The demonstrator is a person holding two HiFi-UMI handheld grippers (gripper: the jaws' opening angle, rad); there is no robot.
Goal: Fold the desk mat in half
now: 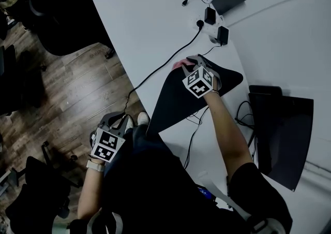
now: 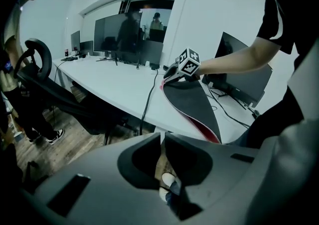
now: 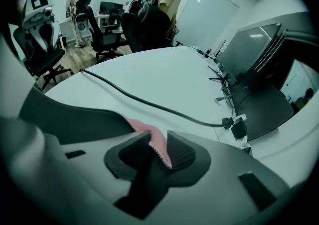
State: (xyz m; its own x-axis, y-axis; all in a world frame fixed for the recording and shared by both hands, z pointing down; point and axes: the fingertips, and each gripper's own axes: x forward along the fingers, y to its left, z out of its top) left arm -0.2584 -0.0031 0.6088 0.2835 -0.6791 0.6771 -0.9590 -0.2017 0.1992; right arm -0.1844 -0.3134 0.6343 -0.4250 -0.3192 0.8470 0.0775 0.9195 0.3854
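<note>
Fold seemingly laid over, letting go at the far corner
Left gripper off the white bench, jaws together, empty; black desk mat with pink underside doubled on it, corner between slightly parted right gripper; edges perhaps unsquared

A black cable crosses the open desk toward clustered adapters.

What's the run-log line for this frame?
black desk mat with pink underside looks folded over on white desk | right tongs: apart, pink mat edge between | left tongs: shut, empty, off desk
</note>
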